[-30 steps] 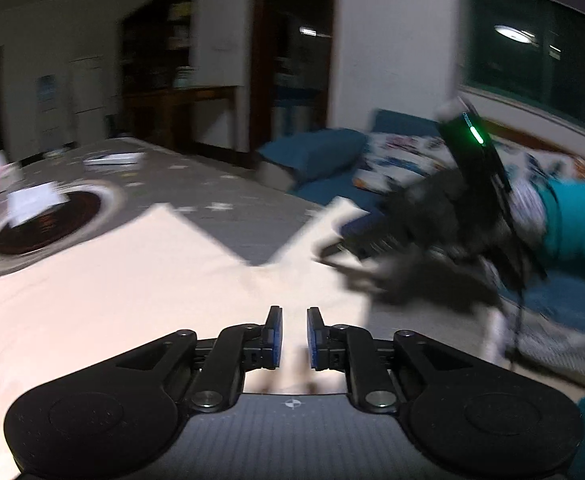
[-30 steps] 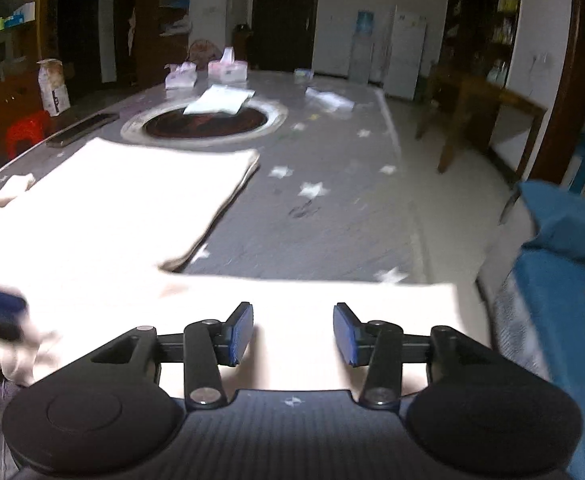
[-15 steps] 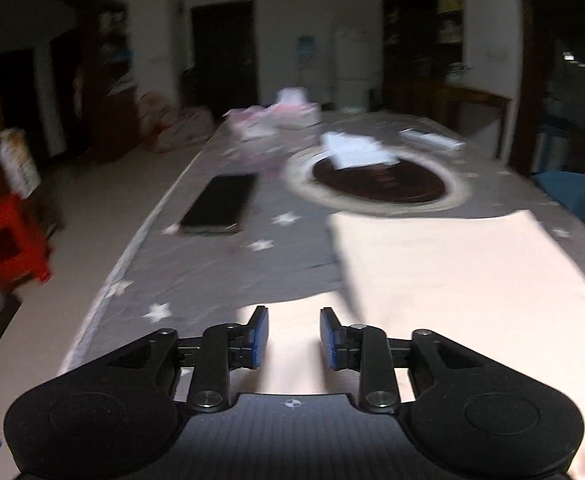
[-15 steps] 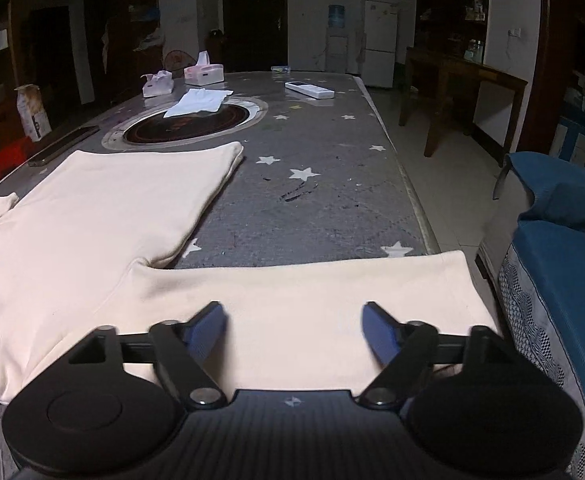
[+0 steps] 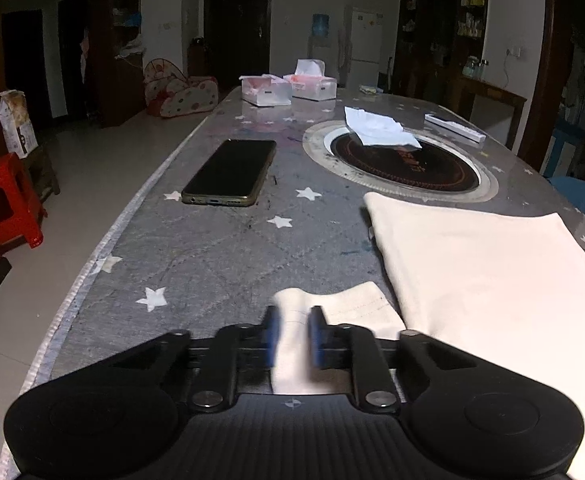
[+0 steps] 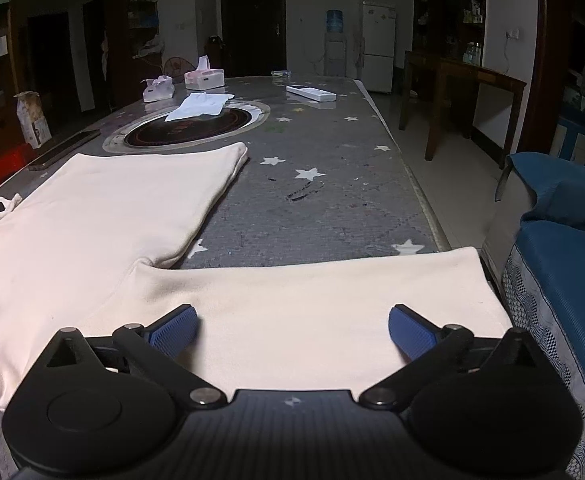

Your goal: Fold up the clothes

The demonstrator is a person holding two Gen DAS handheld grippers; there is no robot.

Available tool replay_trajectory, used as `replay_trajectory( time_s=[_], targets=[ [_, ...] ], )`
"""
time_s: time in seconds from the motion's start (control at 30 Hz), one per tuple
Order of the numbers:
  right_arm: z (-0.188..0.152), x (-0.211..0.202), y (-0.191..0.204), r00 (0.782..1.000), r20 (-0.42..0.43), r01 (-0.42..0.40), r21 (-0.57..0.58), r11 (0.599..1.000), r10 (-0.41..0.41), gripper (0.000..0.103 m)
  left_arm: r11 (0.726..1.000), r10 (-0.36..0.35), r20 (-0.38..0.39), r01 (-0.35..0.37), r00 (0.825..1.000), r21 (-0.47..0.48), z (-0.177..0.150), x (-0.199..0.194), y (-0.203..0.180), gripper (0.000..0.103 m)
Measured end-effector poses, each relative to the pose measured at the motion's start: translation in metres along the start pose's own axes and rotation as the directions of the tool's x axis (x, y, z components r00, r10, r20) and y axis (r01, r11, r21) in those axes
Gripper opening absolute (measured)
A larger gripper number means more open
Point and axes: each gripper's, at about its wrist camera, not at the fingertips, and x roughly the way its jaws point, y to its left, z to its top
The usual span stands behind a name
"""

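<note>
Since the earlier frames the right gripper has spread its jaws wide, and the left gripper has come down over a sleeve. The left jaws stand narrowly apart with the blurred sleeve between them; whether they pinch it cannot be told. The cream shirt lies flat on the grey starred table, its other sleeve stretched beneath the right gripper. A phone lies beyond.

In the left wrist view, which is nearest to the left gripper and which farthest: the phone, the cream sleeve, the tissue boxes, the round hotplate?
From the left gripper:
1. Cream sleeve, between the fingers.
2. Phone, ahead on the left.
3. Round hotplate, ahead on the right, reaching a little farther.
4. Tissue boxes, at the far end.
</note>
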Motion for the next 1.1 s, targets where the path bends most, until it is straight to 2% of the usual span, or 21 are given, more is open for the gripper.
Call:
replay_trajectory(
  time_s=[0.1,0.33,0.5,0.63,0.77,1.1],
  targets=[
    [-0.001,0.000,0.000,1.000,0.002,0.000,0.000,1.000,0.000,0.103,1.000,0.011,0.025,-0.010,1.000,-0.030,0.001,-0.008,0.006,0.007],
    [0.000,0.000,0.000,1.000,0.002,0.002,-0.002,1.000,-0.002,0.103,0.993,0.078,0.103,-0.069,0.992,-0.094,0.003,-0.037,0.026,0.005],
    [0.000,0.001,0.001,1.000,0.003,0.003,-0.003,1.000,-0.003,0.103,0.972,0.160,0.165,-0.126,0.973,-0.197,-0.004,-0.075,0.053,0.005],
    [0.000,0.001,0.002,1.000,0.002,0.004,-0.005,1.000,-0.004,0.103,0.950,0.229,0.183,-0.178,0.956,-0.256,-0.019,-0.100,0.073,0.005],
    [-0.001,0.001,0.002,1.000,0.002,0.004,-0.005,1.000,-0.004,0.103,0.926,0.280,0.146,-0.228,0.949,-0.300,-0.037,-0.106,0.088,0.005],
    [-0.002,0.000,0.002,1.000,0.003,0.004,-0.002,1.000,-0.004,0.103,0.903,0.320,0.030,-0.296,0.947,-0.312,-0.058,-0.082,0.099,0.005]
  ],
)
